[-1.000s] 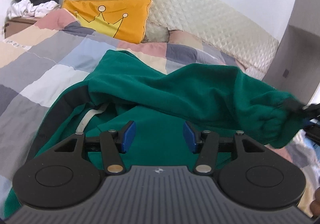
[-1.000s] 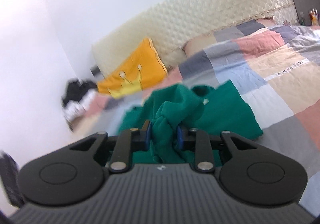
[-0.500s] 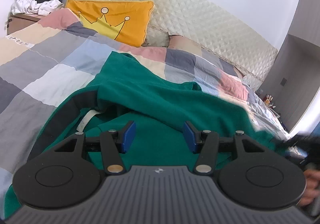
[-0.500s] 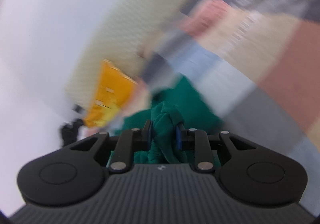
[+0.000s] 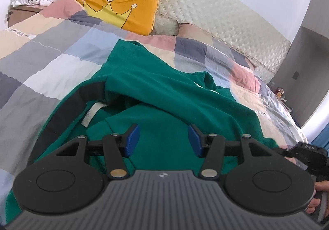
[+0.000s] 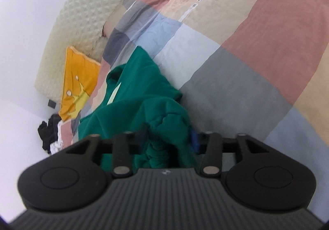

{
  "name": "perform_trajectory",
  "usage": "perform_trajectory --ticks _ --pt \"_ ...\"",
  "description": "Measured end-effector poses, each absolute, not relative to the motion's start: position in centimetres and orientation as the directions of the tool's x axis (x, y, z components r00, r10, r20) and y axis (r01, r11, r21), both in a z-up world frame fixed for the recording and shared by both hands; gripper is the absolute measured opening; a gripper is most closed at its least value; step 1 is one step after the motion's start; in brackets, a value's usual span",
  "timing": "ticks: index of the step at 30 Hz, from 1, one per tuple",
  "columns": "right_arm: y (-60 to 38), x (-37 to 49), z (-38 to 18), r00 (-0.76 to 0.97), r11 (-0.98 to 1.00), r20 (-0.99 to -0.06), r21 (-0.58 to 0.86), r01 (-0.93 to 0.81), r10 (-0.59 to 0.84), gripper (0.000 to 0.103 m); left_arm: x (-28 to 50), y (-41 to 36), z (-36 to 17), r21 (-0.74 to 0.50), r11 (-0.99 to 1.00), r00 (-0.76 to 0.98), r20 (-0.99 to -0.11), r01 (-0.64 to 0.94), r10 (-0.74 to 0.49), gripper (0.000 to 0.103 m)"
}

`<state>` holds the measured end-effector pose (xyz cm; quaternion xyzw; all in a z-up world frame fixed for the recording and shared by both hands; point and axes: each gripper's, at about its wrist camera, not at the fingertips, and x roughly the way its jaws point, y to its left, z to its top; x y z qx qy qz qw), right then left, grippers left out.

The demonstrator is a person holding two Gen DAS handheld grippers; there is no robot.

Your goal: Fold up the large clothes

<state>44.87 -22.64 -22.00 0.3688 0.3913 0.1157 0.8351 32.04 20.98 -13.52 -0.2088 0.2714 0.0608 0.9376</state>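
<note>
Patchwork quilt point(image 5: 41, 61) covers bed, crown cushion point(image 5: 123, 9) upper left. Green sweatshirt point(image 5: 164, 98) lies centre frame, sleeve folded across body. Right gripper point(image 6: 168, 140) jaws opening, cuff between them (likely releasing). Left gripper point(image 5: 162, 140) half open, empty, hovering above body.

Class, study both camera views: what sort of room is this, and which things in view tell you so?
Most likely a bedroom: a patchwork quilt covers a bed, a quilted headboard stands behind it, and an orange crown pillow leans there.
</note>
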Motion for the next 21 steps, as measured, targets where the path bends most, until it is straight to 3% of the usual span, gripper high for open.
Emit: perform_trajectory --ticks 2,8,21 --pt "-22.5 44.1 -21.3 0.669 0.711 -0.567 0.698 0.08 0.482 0.076 31.6 20.9 -13.2 -0.349 0.909 0.845 -0.535 -0.227 0.006 0.058" --pt "-23.0 39.5 -19.4 0.691 0.731 -0.529 0.683 0.001 0.493 0.076 28.8 21.1 -12.2 -0.351 0.904 0.838 -0.545 -0.243 0.013 0.061" --pt "-24.3 30.4 -19.7 0.614 0.722 -0.583 0.691 0.03 0.533 0.076 20.5 22.2 -10.3 -0.401 0.875 0.822 -0.569 -0.272 -0.005 0.062"
